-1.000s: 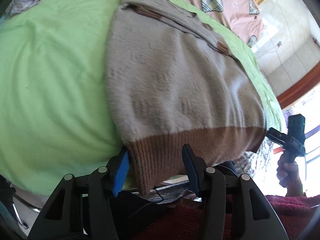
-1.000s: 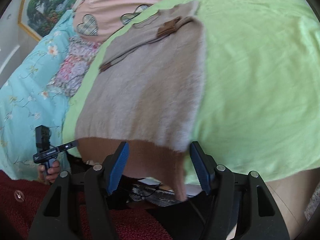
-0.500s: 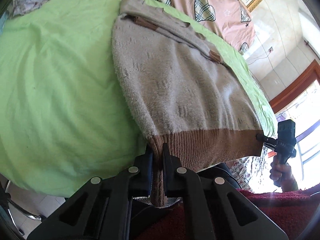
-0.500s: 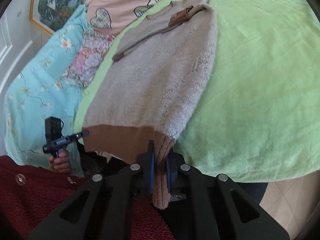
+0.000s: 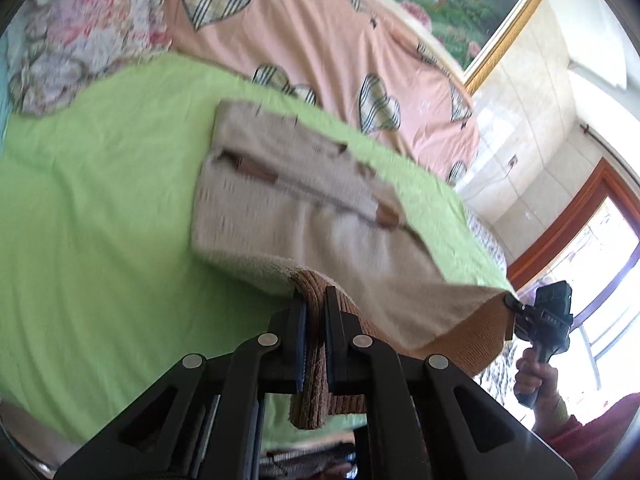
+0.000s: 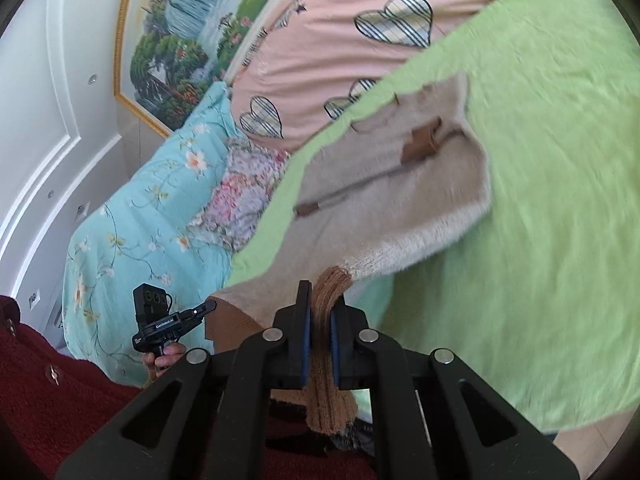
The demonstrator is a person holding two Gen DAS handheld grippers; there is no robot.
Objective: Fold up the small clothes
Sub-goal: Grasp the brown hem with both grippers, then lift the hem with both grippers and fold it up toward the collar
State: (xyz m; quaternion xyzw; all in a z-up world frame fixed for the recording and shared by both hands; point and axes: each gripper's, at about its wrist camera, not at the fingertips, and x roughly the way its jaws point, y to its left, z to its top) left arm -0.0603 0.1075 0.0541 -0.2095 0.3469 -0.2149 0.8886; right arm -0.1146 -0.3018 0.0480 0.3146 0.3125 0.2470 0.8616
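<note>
A small beige knit sweater [image 5: 288, 200] with a brown ribbed hem lies on the green blanket [image 5: 92, 216], sleeves folded across its upper part. My left gripper [image 5: 314, 300] is shut on the hem's left corner and holds it lifted above the blanket. My right gripper [image 6: 320, 304] is shut on the hem's right corner, also lifted; it also shows in the left wrist view [image 5: 540, 316]. The left gripper shows in the right wrist view [image 6: 192, 314]. The sweater [image 6: 400, 184] curls over, its lower half raised off the blanket.
A pink quilt with plaid hearts [image 5: 320, 40] lies beyond the sweater. A floral pillow [image 6: 244, 196] and a teal flowered blanket [image 6: 148, 220] lie on the left side. A framed painting [image 6: 192, 32] hangs on the wall. The bed edge is near me.
Both grippers closed on the brown hem corners, then lifted the hem and carried it forward over the sweater toward the collar. The sweater's lower half now rises off the blanket.
</note>
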